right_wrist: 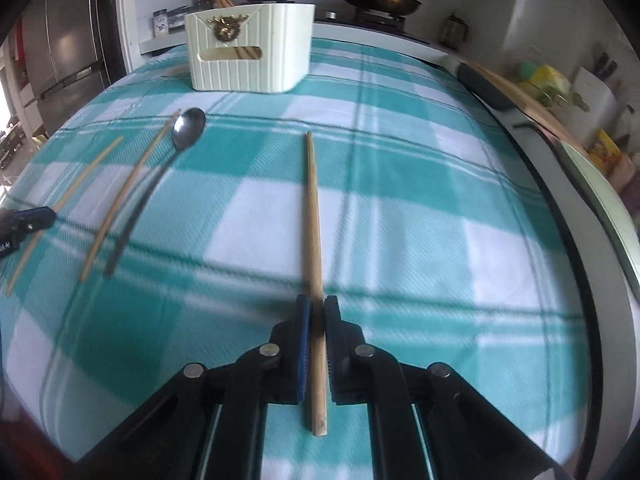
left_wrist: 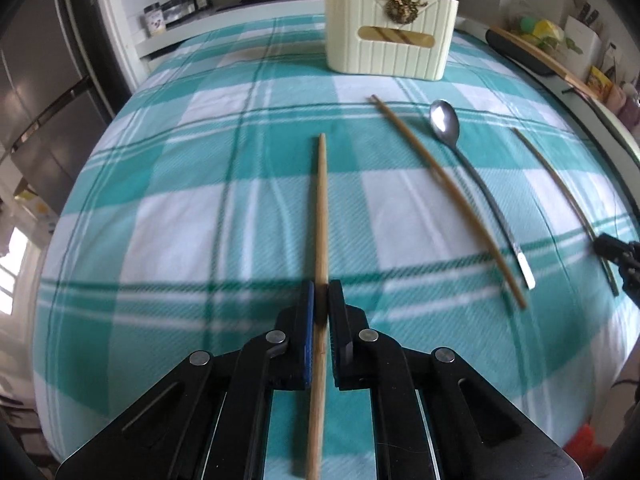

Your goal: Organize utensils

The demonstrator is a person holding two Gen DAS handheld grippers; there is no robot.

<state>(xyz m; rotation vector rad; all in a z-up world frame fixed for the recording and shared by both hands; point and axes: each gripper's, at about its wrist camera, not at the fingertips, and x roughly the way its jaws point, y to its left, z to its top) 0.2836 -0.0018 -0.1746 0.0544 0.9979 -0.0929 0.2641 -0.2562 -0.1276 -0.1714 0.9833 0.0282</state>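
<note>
Left wrist view: the left gripper (left_wrist: 320, 292) has its two black jaws, lined with blue pads, drawn in close around a round wooden chopstick (left_wrist: 321, 208), whose shaft runs straight forward from between them and back beneath the gripper body. To its right on the table (left_wrist: 180, 208), which is covered by a teal-and-white checked cloth, lie a second wooden chopstick (left_wrist: 448, 196), loose, and just beside it a long-handled metal spoon (left_wrist: 446, 122) with an oval bowl and a flat handle end. Further right is a third chopstick (left_wrist: 560, 192), with the right gripper (left_wrist: 616, 256) at its near end. At the far side of the table stands a cream ribbed utensil holder (left_wrist: 390, 34), box-shaped, with a gold ornament on the front and a slot window through which wooden sticks show inside; more stick tips rise above its rim. In the right wrist view, the right gripper (right_wrist: 316, 308) likewise has its jaws nearly closed on the third chopstick (right_wrist: 314, 248), a thin tapered wooden rod pointing forward. Off to the left there are the spoon (right_wrist: 188, 126), the loose chopstick (right_wrist: 132, 192), the left gripper (right_wrist: 28, 220) with its chopstick (right_wrist: 68, 208), and the holder (right_wrist: 248, 50) beyond. That makes three chopsticks and one spoon outside the holder.
</note>
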